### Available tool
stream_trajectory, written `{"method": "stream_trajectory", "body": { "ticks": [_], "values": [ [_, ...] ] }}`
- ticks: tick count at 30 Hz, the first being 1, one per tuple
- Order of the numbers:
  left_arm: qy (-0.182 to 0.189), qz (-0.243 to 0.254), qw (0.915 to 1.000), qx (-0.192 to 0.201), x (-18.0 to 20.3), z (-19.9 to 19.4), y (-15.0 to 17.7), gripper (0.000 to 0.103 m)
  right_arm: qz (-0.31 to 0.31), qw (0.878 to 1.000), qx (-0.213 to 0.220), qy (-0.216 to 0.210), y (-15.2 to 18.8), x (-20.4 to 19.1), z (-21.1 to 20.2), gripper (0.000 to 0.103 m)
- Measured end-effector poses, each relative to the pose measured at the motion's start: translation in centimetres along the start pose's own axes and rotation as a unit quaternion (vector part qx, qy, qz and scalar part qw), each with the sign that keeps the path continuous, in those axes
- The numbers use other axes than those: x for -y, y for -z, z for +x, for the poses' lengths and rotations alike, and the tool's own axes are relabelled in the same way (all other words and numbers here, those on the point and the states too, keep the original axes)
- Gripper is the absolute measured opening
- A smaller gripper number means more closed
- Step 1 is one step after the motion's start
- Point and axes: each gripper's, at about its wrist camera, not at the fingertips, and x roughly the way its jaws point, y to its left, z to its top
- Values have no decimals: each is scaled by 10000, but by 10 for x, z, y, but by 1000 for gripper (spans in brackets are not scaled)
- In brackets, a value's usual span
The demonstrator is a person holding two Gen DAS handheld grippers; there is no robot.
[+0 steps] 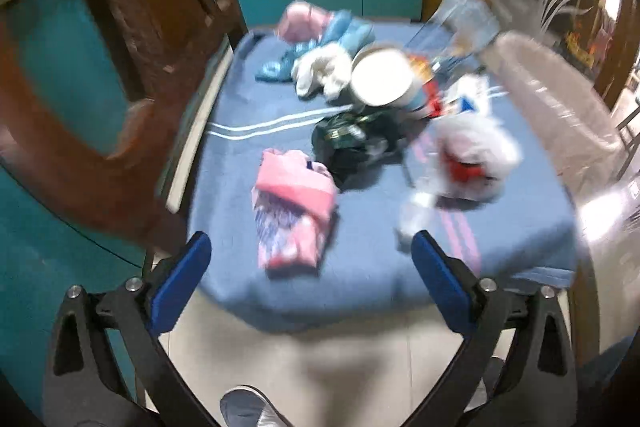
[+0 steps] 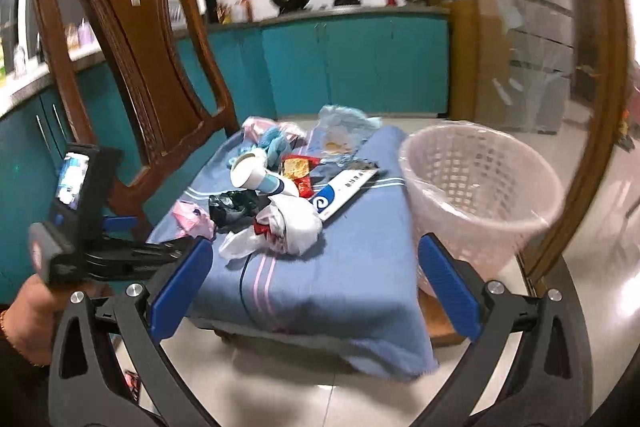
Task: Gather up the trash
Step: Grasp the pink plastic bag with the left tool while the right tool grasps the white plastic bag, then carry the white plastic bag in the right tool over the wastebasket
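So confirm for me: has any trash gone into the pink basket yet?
No, the pink basket shows only its clear liner inside, and the trash lies on the blue cloth.

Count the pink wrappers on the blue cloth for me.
2: one pink wrapper at the near left by the black bag, another pink wrapper at the far left in the blue-and-white heap. Others may be buried.

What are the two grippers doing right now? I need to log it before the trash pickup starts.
Left gripper: open, holding nothing.
Right gripper: open, holding nothing.
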Motion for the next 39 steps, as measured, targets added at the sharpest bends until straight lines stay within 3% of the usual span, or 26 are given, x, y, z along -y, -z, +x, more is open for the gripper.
{"method": "stream_trajectory", "body": {
  "ticks": [1,2,3,6,8,13,15,17,19,20,24,29,39],
  "values": [
    [-7,32,10000,-81,-1,12,-4,85,-106,9998,-167,-69,-5,-2,20,100],
    [5,67,9999,-151,-1,24,-7,69,-194,9991,-340,-146,-7,-4,39,100],
    [67,88,9996,-250,-3,37,-10,44,-254,9982,-508,-200,-9,-4,55,100],
    [221,159,9995,-186,-7,46,-9,29,-311,9965,-723,-272,-11,-6,96,100],
    [575,60,9982,-183,-14,38,-11,28,-425,9954,-811,-292,-10,-10,115,100],
    [785,-281,9937,754,-31,-34,-26,27,-612,9929,-985,-276,-6,-27,136,100],
    [866,-323,9893,1127,-32,-56,-28,27,-770,9922,-969,-151,-3,-31,141,82],
    [915,-312,9845,1462,-30,-71,-31,28,-672,9913,-1121,-152,-1,-28,144,43],
    [910,-334,9820,1622,-29,-76,-31,28,-474,9913,-1184,-335,-3,-23,139,25],
    [921,-385,9814,1642,-29,-79,-31,28,-433,9919,-1125,-389,-5,-21,134,21],
    [892,-774,9787,1677,-42,-69,-34,28,-253,9953,-721,-593,-22,-13,102,17],
    [793,-851,9782,1723,-46,-63,-35,28,-275,9976,-255,-587,-33,-9,80,17],
    [649,-552,9806,1766,-30,-57,-37,28,-546,9977,99,-389,-36,-19,77,17]
  ]
}}
